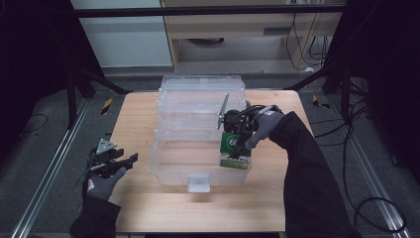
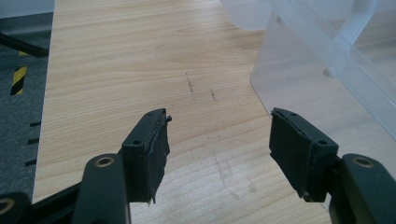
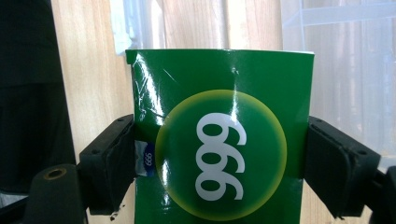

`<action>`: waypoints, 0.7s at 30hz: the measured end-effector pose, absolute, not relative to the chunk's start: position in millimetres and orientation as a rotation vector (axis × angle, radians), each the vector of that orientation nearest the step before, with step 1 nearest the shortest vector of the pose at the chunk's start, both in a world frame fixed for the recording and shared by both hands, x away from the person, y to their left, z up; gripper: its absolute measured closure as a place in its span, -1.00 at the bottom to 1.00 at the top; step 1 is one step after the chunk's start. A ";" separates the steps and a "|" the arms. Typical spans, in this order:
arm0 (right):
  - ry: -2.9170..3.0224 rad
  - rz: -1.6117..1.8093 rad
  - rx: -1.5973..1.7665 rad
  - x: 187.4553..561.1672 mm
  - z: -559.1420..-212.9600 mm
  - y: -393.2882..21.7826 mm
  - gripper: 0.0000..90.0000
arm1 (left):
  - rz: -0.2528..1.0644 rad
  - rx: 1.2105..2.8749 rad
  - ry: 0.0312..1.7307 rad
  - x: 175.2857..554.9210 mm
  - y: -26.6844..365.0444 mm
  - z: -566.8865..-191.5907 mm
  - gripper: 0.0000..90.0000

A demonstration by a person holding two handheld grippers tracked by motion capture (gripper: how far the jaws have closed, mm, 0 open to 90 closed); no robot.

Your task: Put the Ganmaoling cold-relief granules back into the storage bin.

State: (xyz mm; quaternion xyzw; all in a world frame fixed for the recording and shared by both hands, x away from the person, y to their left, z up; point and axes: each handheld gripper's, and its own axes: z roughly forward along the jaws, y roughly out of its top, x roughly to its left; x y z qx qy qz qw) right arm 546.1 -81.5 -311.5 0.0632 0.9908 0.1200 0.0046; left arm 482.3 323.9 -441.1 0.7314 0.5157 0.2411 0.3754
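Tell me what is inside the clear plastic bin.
The clear plastic bin holds a green box at its right end, gripped by the right gripper. The rest looks bare; the floor under the box is covered.

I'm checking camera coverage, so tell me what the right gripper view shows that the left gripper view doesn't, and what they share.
The right gripper view has the right gripper with its jaws closed on the sides of a green box printed with 999 in a yellow-edged circle.

The left gripper view has the left gripper open and empty, over scuff marks on the wood, with grey floor beyond the edge.

Both include the wooden table and the clear plastic bin.
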 end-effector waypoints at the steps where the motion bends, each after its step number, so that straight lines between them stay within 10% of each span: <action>1: 3.107 0.368 0.203 546.3 -312.3 -81.1 -0.58 | 0.617 1.872 1.319 482.3 323.8 -441.1 -0.19; 21: 3.094 0.343 0.066 546.8 -325.1 -79.8 -0.58 | 0.620 1.885 1.318 482.5 321.9 -442.5 -0.19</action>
